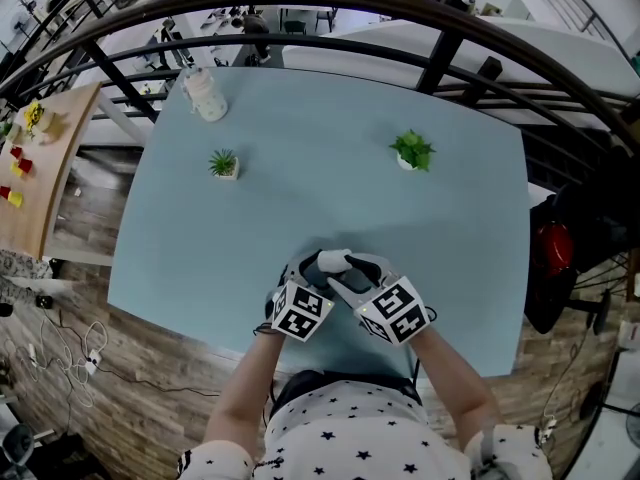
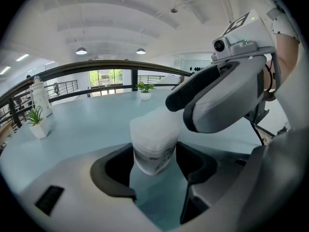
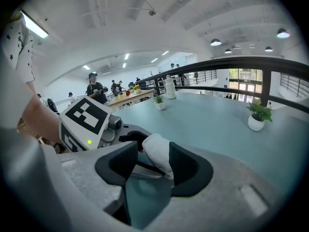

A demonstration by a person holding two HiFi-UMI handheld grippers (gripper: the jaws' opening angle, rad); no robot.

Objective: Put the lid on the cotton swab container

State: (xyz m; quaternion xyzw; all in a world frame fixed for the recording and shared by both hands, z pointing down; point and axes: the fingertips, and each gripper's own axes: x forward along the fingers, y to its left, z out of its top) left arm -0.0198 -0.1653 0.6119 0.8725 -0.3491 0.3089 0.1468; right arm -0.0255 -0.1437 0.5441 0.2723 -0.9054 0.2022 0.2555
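The cotton swab container (image 2: 153, 154), a small clear tub with a printed label, stands between the jaws of my left gripper (image 2: 154, 167), which is shut on it. A frosted white lid (image 2: 153, 125) sits on top of the tub. In the right gripper view the lid (image 3: 157, 153) is a white lump pinched between the dark pads of my right gripper (image 3: 153, 162). In the head view both grippers meet near the table's front edge, left gripper (image 1: 318, 268) and right gripper (image 1: 350, 270), with the white lid (image 1: 335, 261) between them. How firmly the lid is seated I cannot tell.
On the pale blue table (image 1: 300, 198) stand two small potted plants (image 1: 224, 163) (image 1: 411, 151) and a white bottle (image 1: 205, 95) at the far left corner. A dark railing (image 1: 440, 43) curves behind. A wooden table (image 1: 40, 168) with small coloured items is at the left.
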